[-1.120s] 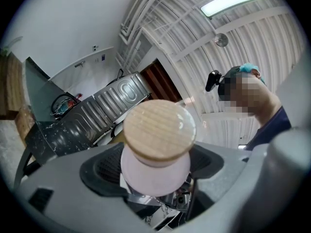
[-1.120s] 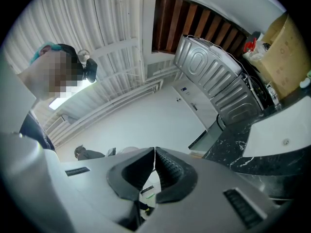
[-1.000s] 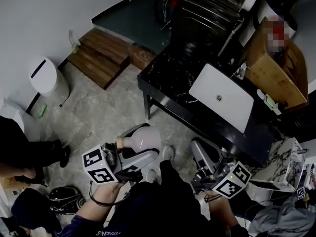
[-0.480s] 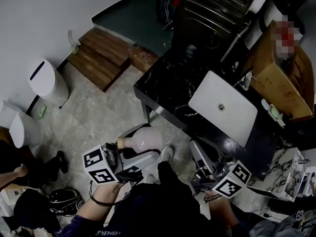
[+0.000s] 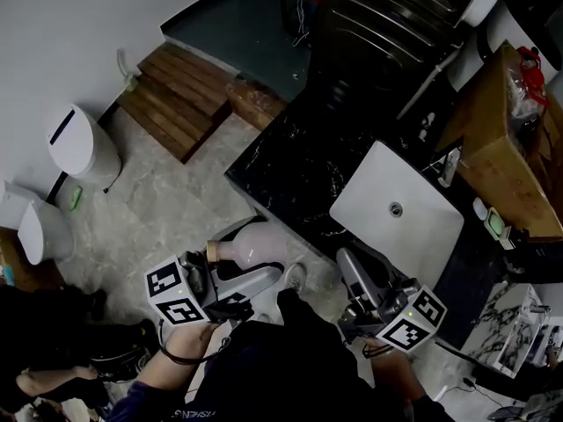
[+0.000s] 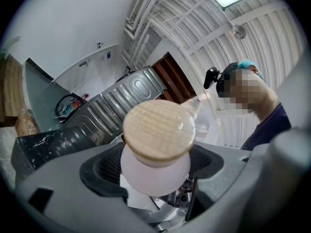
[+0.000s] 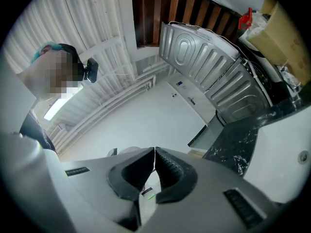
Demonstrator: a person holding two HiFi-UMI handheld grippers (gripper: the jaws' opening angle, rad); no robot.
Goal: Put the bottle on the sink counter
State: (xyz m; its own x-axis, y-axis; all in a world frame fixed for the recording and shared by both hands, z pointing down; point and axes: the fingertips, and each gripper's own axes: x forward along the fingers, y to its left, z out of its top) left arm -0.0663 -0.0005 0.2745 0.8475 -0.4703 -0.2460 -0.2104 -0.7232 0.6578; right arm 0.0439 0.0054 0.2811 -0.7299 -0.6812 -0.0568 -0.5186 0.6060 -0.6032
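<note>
A pale pink round bottle (image 5: 253,246) with a wooden cap (image 6: 159,129) lies sideways between the jaws of my left gripper (image 5: 251,258), which is shut on it, low in the head view over the floor. In the left gripper view the cap points straight at the camera and the bottle body (image 6: 155,171) sits between the grey jaws. My right gripper (image 5: 349,269) is shut with nothing in it; its tips (image 7: 154,159) meet. The black marble sink counter (image 5: 295,161) with a white basin (image 5: 396,211) lies just ahead of both grippers.
A ribbed metal machine (image 5: 378,20) stands behind the counter. A cardboard box (image 5: 515,148) sits at the right. Wooden steps (image 5: 176,99) and a white bin (image 5: 79,143) are on the grey floor at the left. A person's dark clothing (image 5: 53,341) shows at the lower left.
The view has shifted, so the counter and basin sit lower and nearer the grippers. Both grippers keep their places in the frame, the left still holding the bottle.
</note>
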